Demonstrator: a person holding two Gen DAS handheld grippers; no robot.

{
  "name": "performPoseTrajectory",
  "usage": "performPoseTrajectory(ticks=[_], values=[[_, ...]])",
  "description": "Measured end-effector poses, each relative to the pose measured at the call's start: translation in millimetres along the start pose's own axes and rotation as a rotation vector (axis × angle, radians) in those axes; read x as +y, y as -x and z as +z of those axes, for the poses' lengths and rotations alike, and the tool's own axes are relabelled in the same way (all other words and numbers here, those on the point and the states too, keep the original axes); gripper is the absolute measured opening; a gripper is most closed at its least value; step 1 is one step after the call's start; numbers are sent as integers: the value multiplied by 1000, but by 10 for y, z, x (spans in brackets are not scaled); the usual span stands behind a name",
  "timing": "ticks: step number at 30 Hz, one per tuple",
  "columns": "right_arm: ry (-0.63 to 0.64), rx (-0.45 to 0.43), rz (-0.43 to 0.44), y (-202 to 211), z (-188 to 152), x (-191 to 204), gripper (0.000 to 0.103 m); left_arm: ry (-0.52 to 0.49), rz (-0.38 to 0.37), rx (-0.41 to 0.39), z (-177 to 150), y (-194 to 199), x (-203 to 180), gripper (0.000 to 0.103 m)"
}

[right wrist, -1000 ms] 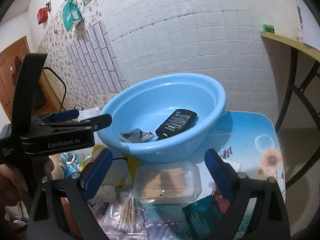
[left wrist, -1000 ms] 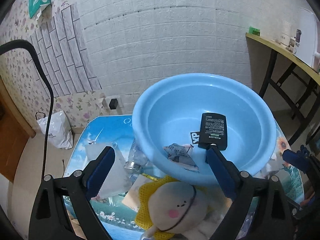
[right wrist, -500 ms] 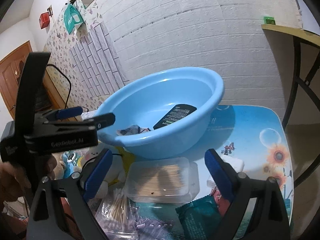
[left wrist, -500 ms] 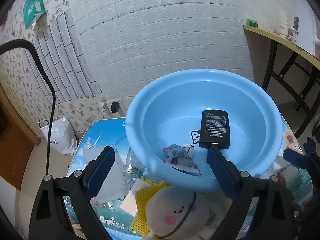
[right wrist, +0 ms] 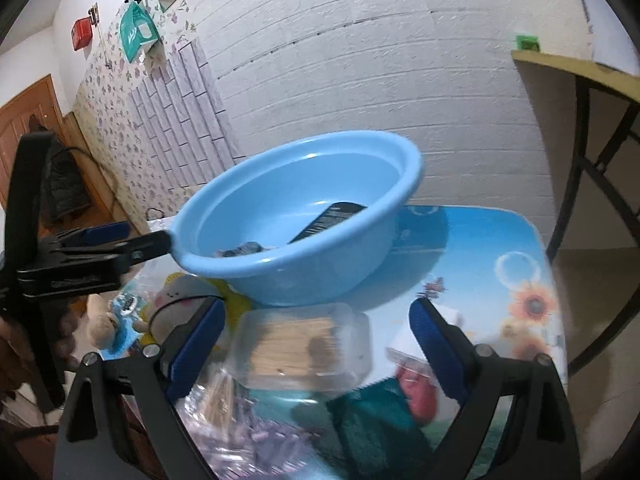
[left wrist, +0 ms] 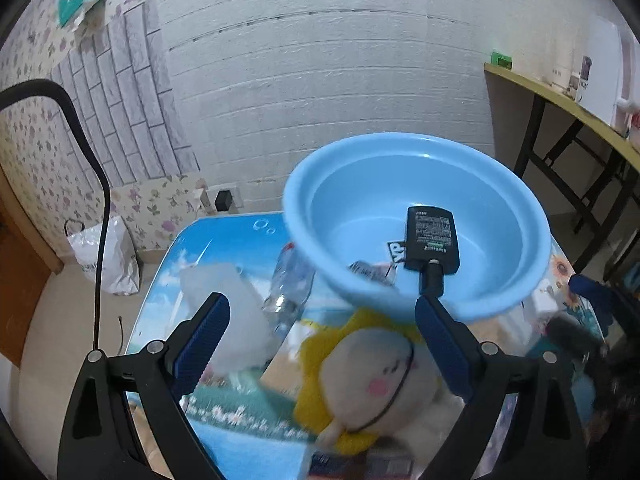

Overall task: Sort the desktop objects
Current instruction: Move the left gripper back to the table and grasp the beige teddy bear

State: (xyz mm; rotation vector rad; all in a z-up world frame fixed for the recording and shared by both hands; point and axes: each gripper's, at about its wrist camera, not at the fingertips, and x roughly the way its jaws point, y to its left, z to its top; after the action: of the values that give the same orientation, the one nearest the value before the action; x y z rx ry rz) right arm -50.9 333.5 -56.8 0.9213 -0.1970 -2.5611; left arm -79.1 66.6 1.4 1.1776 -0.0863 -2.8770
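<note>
**Left gripper lines up on the plush toy**

Left gripper point(left wrist: 320, 332) hangs with jaws spread wide and nothing between them, poised above the plush toy point(left wrist: 372, 376) at the tabletop's point(left wrist: 224, 240) near edge, just in front of the blue basin point(left wrist: 500, 208). Right gripper point(right wrist: 316, 344) gapes empty too, over the clear box point(right wrist: 304, 344). This looks like the reach-to-pick step: next, drop around the toy and close.

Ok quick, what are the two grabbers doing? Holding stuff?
Left gripper: open, holding nothing, above the plush toy.
Right gripper: open, holding nothing, above the clear box.
</note>
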Motion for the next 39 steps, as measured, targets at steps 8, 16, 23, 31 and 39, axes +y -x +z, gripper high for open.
performPoseTrajectory(ticks=[8,16,23,31,39], values=[[-5,38,-38,186,-100,-107,94,76,-14,-35,-283,231,556,94],[-57,83,-134,279,-272,-145,90,145,-42,39,-747,187,1089,94],[-43,119,-208,248,-344,-62,90,122,6,23,-1060,246,1392,94],[8,190,-273,123,-469,24,90,183,-67,100,-1202,88,1522,100],[20,233,-286,-61,-503,-90,76,143,22,71,-1076,-60,1344,103]])
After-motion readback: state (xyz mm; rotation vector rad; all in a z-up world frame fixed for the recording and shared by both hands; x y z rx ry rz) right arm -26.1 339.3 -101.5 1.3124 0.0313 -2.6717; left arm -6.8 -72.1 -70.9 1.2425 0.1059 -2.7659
